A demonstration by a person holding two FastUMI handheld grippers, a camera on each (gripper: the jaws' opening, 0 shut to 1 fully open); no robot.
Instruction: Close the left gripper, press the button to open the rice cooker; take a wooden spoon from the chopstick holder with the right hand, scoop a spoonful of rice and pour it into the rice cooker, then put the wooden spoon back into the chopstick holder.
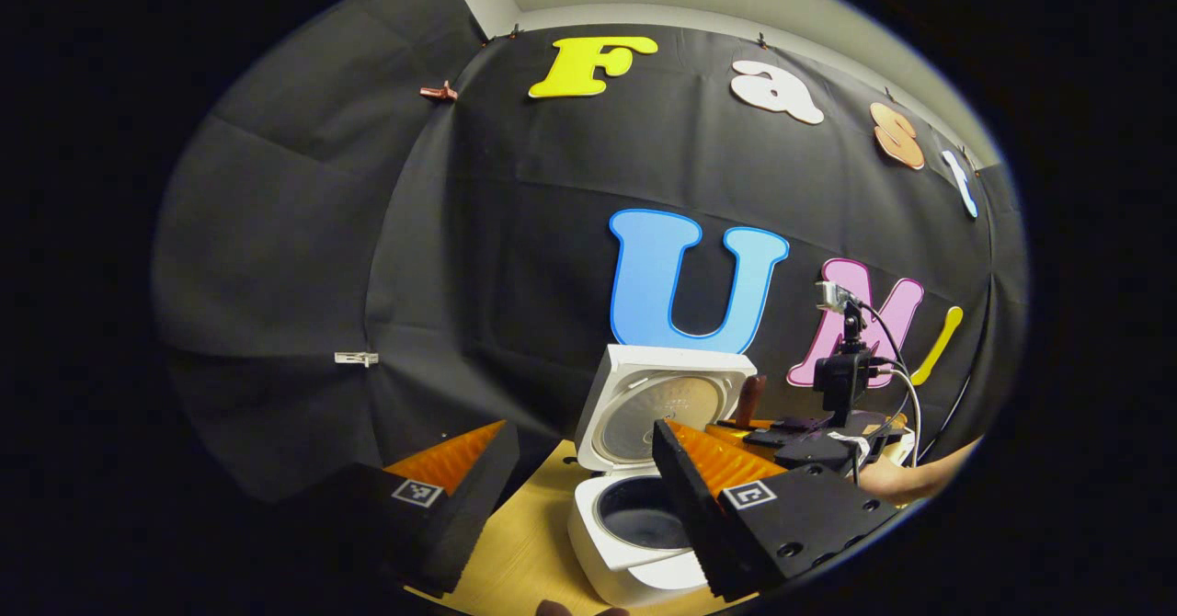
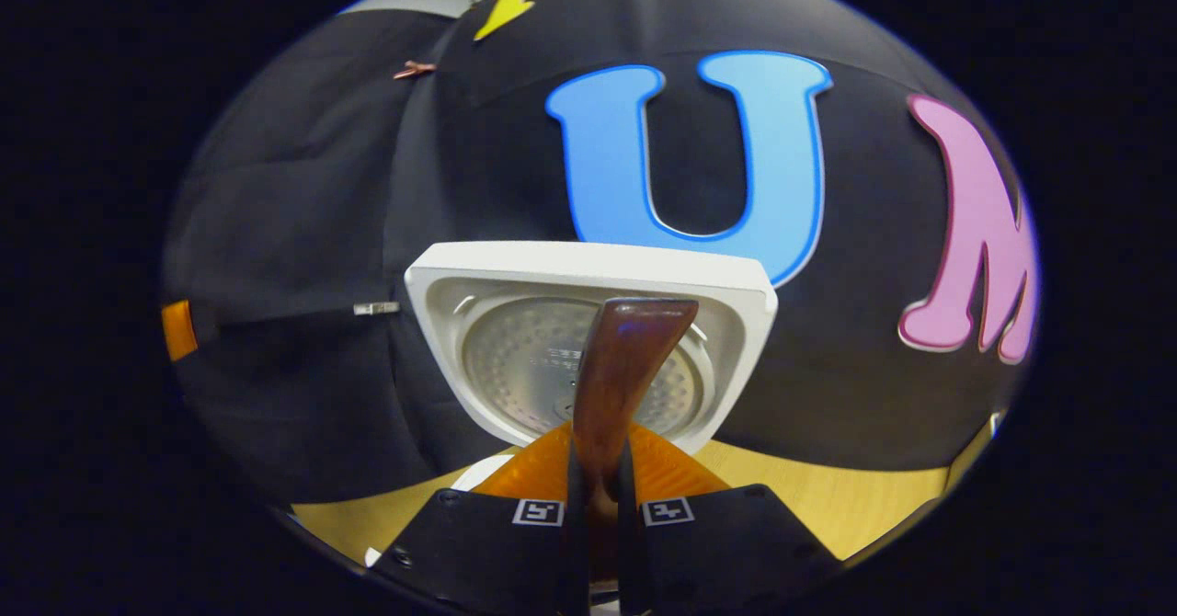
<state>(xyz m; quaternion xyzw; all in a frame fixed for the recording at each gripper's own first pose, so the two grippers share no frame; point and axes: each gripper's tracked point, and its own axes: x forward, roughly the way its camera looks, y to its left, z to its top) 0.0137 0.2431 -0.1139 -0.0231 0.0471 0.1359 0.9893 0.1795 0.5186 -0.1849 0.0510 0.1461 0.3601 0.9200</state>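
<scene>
Rice cooker at 6 o'clock in left gripper view, lid up, pot exposed. Left gripper jaws wide, empty. Your right gripper pinches wooden spoon narrowly — thin handle could pivot, bowl dip, rice spill outside pot.

Staged recording booth: black cloth wall, wooden tabletop, rice cooker.

— What is the rice cooker looking like?
— Smooth, glossy plastic, and its raised lid is showing a dimpled metal plate inside.
— And the wooden spoon?
— Polished wood, gleaming faintly. The table is showing a matt wood grain.
</scene>
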